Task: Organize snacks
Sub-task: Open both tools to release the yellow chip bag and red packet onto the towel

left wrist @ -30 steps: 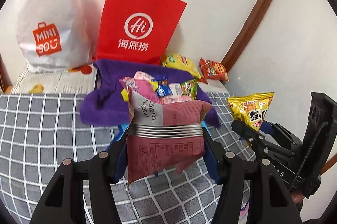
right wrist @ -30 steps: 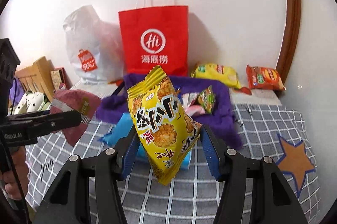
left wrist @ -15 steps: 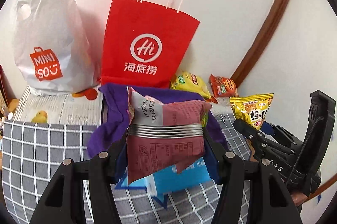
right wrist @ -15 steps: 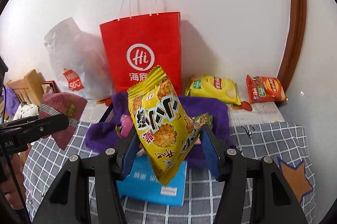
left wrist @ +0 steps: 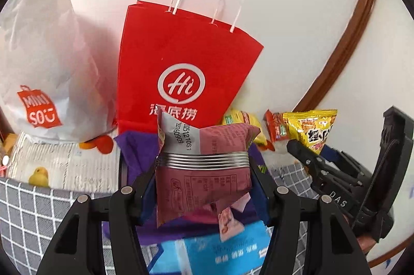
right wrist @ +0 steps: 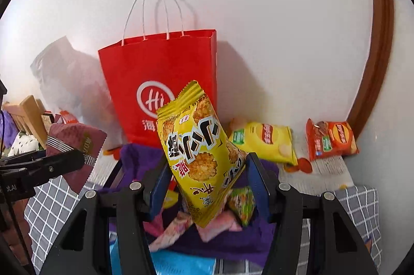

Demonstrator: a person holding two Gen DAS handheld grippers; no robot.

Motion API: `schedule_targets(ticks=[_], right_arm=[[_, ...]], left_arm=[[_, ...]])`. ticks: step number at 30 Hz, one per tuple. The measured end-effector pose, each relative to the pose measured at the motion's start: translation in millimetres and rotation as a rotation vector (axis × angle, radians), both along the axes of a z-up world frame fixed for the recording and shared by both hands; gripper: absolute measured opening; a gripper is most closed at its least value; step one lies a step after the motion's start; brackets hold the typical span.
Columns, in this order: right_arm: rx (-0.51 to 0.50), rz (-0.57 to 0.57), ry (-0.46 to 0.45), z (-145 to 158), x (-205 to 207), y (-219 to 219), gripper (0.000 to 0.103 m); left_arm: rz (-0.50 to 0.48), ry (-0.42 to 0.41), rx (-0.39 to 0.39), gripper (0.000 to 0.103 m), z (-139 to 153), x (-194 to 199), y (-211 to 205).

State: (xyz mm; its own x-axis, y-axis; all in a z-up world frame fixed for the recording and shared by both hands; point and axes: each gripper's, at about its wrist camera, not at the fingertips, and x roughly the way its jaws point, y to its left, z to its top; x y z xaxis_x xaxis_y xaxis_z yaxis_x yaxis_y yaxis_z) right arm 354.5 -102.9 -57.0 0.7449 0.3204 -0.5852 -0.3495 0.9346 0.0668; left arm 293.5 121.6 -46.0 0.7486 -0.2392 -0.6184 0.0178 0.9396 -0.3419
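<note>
Red paper bag (left wrist: 186, 73) reads "Hi"; white bag (left wrist: 44, 68) "MINISO".

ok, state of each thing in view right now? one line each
left gripper: shut on the maroon packet
right gripper: shut on the yellow cracker bag
red paper bag: upright, top open
purple basket: holds snacks
yellow chip bag: lying flat

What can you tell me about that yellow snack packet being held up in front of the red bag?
The yellow snack packet is a glossy foil pouch printed with round golden crackers and bold black-and-white characters, its crimped top seam uppermost. It tilts leftward, clamped at its lower half in the right gripper, above the purple cloth bin.
</note>
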Motion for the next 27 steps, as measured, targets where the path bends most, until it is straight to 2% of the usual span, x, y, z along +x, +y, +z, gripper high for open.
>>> schedule_targets(ticks=[5,8,14,20,27], right_arm=[[0.02,0.009,0.047,-24.6,18.8,0.5,0.057],[-0.029,0.014,0.107,-43.4,34.2,4.0,0.057],[-0.04,0.052,0.161,-64.2,44.2,0.1,0.057],[-0.081,0.069,0.203,-79.1,46.5,7.5,0.057],[-0.135,0.076,0.24,-92.5,49.0,16.2,0.057]], left_arm=[[0.008,0.011,-0.046,0.059,-12.2,20.8,3.8],[0.013,0.033,-0.034,0.059,-31.0,29.9,3.8],[0.013,0.123,-0.057,0.059,-57.1,45.1,6.2],[0.008,0.163,-0.083,0.059,-67.7,49.9,6.8],[0.02,0.202,-0.069,0.059,-77.3,55.9,1.9]])
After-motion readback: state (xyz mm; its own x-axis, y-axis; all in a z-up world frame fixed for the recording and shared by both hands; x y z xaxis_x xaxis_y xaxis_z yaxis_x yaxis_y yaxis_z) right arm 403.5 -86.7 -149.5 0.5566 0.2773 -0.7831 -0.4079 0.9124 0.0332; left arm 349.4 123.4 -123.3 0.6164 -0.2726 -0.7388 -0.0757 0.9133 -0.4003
